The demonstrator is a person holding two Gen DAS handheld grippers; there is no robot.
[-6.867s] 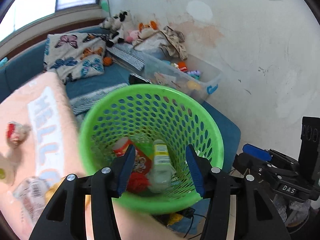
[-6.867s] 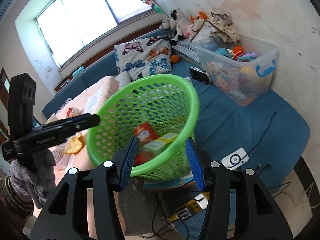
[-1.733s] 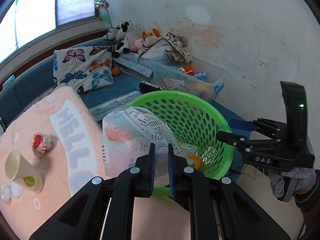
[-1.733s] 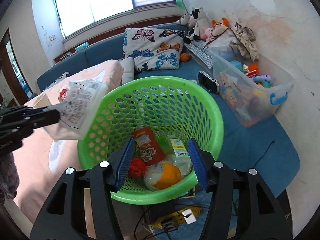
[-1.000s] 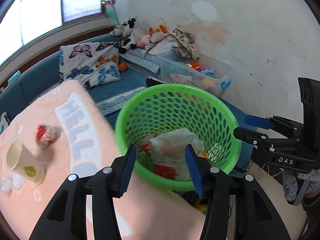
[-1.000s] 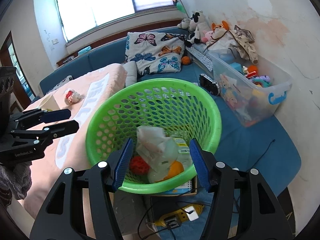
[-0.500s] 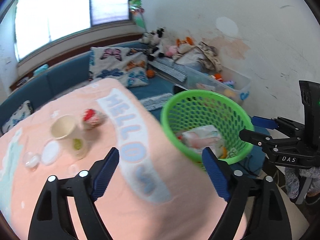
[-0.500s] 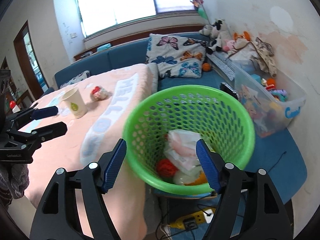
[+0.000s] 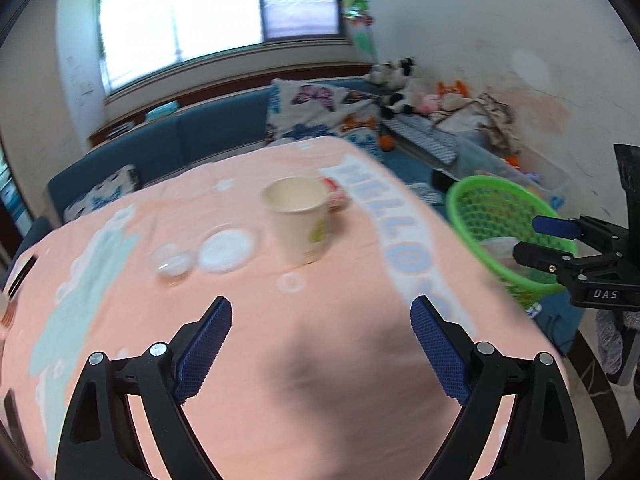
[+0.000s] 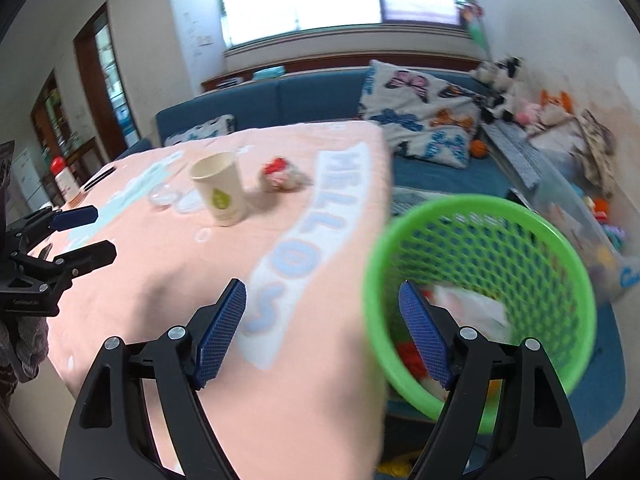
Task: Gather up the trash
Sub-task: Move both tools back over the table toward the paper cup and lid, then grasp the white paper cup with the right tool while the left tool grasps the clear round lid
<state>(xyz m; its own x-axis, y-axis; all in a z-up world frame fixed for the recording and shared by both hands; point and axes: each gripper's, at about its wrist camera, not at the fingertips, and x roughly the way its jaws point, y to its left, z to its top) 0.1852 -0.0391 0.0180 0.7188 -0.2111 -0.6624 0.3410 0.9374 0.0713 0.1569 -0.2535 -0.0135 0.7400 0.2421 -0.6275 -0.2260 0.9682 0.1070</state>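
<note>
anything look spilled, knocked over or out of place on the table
Nothing spilled: the paper cup stands upright. What is left is loose litter, a crumpled wrapper behind the cup and two clear lids lying flat beside it on the tablecloth.

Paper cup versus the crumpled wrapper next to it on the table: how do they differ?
The paper cup stands upright, open and cream with a green mark; the crumpled wrapper lies balled up, red and white. The cup is taller, the wrapper squat. Both sit on the pink tablecloth, outside the green basket.
</note>
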